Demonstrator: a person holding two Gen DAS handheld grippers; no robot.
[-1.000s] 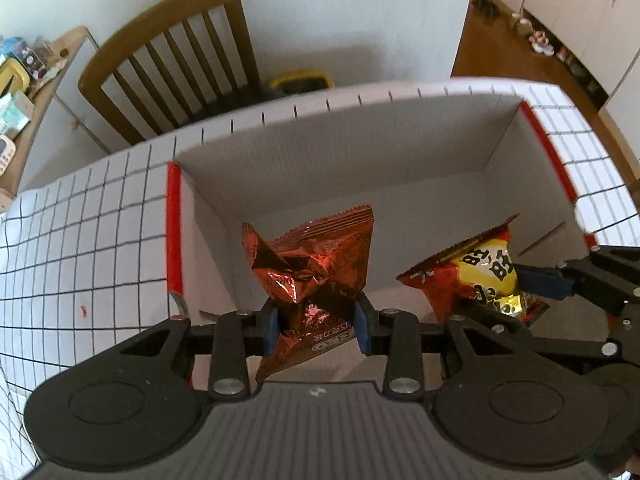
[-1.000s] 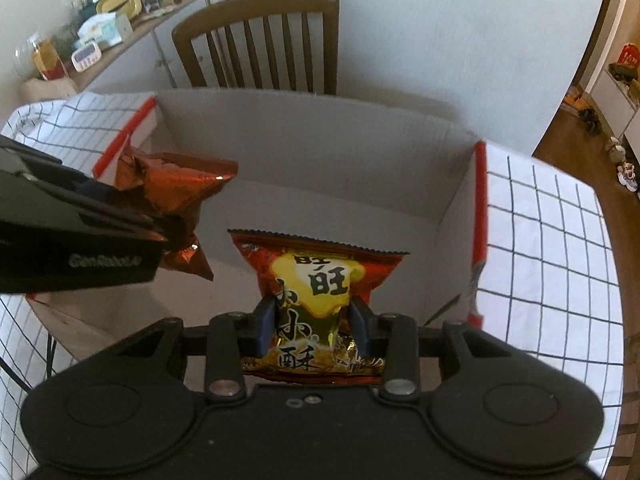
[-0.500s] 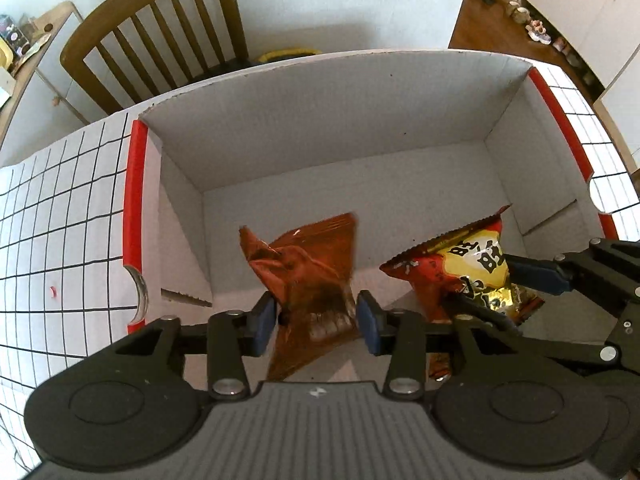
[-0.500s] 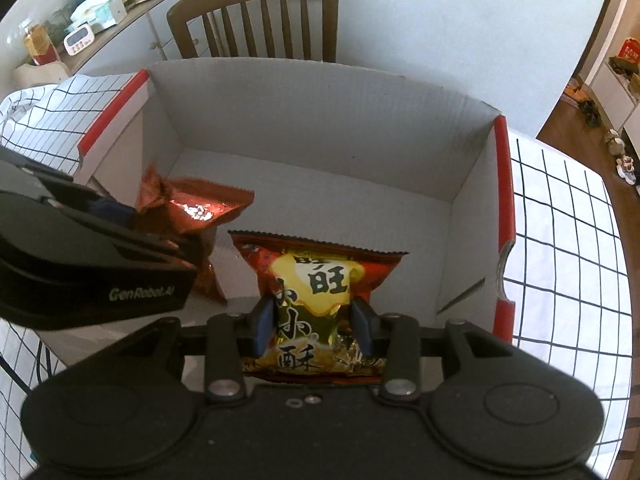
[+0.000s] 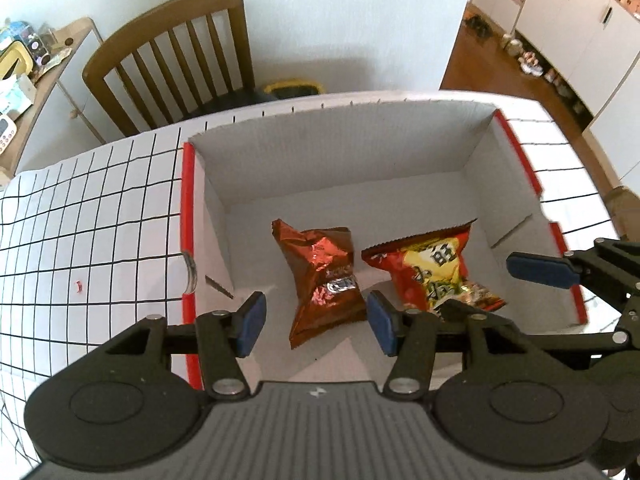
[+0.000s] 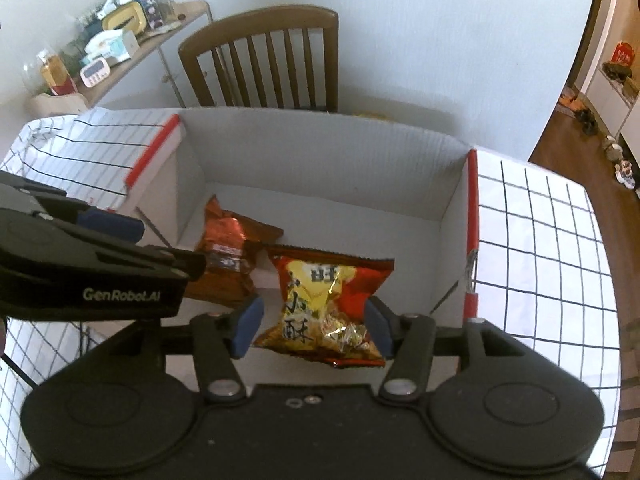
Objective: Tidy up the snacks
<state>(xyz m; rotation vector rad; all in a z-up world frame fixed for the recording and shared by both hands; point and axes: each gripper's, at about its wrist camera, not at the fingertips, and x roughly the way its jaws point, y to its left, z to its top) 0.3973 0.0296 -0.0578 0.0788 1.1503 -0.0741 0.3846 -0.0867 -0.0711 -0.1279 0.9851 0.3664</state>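
1. The left gripper (image 5: 314,322) has just been opening; its blue-padded jaws stand spread, well clear of the crinkled copper-brown foil snack packet (image 5: 322,276), which lies on the floor of the white corrugated cardboard box with red-taped end rims (image 5: 320,160).
2. The right gripper (image 6: 312,330) has likewise just been opening. The red-and-yellow foil snack bag printed with Chinese characters (image 6: 324,304) sits between its spread jaws; whether the right pad brushes the bag's edge is hard to judge, but nothing pinches it.
3. Both packets lie side by side in the box, the brown one to the left, corners near each other.
4. The box rests on a white tablecloth with a black grid (image 5: 100,220).
5. A brown wooden slat-back chair (image 5: 176,60) stands behind the box.
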